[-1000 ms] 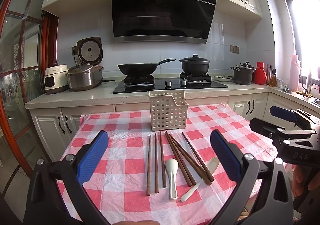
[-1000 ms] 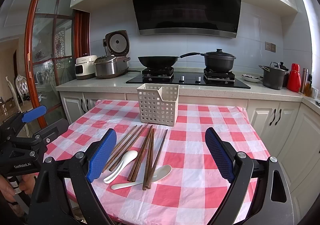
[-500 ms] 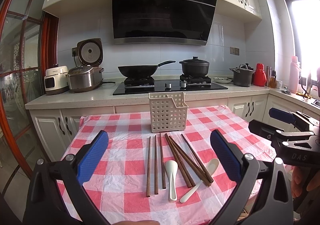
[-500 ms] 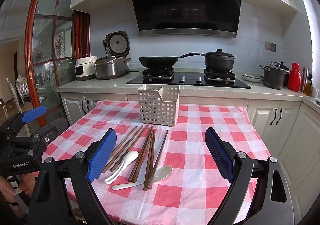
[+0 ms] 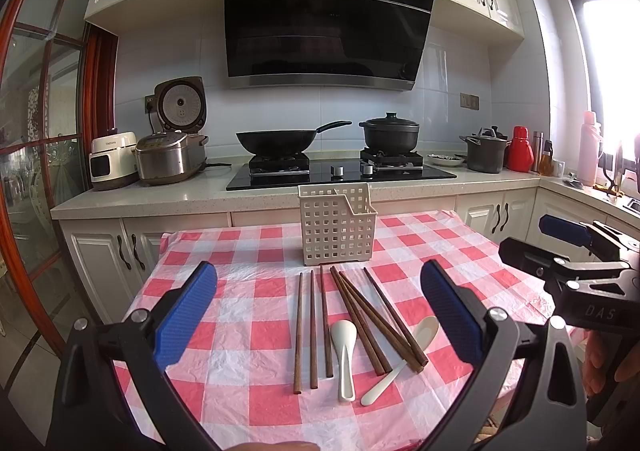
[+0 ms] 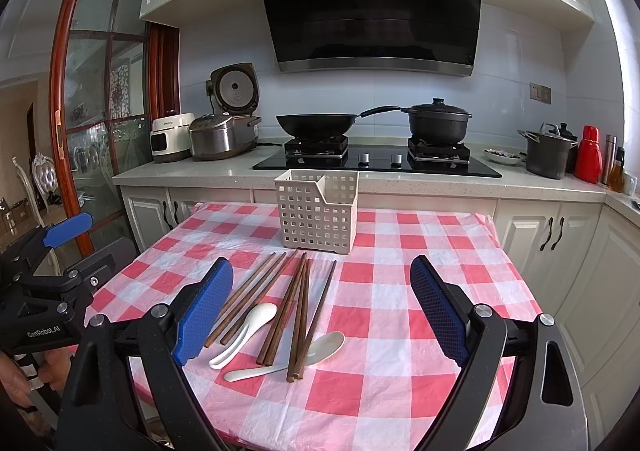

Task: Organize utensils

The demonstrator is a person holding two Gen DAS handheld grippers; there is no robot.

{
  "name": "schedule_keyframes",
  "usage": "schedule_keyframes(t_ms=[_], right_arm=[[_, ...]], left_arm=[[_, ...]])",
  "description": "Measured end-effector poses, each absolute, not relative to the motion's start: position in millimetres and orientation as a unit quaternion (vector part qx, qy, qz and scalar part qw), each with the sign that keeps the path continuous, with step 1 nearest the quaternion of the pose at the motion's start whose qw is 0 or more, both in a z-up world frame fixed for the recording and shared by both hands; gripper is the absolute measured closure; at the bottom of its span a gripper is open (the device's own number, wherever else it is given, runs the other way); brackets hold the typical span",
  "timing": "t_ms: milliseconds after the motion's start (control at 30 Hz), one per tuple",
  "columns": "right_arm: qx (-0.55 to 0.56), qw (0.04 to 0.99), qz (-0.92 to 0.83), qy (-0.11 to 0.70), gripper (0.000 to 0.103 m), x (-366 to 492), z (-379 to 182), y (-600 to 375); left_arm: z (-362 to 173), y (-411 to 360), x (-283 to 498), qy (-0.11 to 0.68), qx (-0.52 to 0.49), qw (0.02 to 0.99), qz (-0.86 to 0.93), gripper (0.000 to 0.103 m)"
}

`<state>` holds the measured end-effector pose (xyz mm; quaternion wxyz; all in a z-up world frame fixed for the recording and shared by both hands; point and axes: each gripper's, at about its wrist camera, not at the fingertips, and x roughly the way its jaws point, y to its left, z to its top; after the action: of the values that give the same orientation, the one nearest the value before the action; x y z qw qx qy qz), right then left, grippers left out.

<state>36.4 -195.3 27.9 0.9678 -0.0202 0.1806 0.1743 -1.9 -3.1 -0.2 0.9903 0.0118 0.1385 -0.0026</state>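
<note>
Left gripper: blue pads spread wide, nothing held between them, nothing touched; it is held above the near edge of the table. In the right wrist view it is seen at the far left, off the table's left side.

Right gripper: pads likewise spread wide, nothing gripped or touched. It is held above the near edge of the table, to the right of the left gripper.

White perforated basket: upright at the far middle of the table, just beyond the far tips of the chopsticks. No utensil is seen above its rim; the interior is not visible.

Utensils, noted left to right in the left wrist view: three brown chopsticks laid roughly parallel; a white spoon with its bowl pointed toward the basket; a bundle of further chopsticks fanned at a slant; a second white spoon whose handle is crossed by the bundle's near ends. All are lying flat on the red-and-white checked tablecloth.

Room: behind the table a pale counter is seen, with two rice cookers at left, a wok and a lidded black pot on the hob, and a black range hood above.
</note>
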Motion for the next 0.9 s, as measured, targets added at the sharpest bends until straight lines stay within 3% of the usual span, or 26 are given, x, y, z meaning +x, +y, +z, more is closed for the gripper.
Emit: schedule_keyframes(t_ms=[900], right_arm=[[-0.018,0.965,0.179,0.190,0.018,35.5,18.5,-190.4]], left_arm=[[-2.9,-1.4,-1.8,0.143,0.011,0.990,-0.004,0.005]])
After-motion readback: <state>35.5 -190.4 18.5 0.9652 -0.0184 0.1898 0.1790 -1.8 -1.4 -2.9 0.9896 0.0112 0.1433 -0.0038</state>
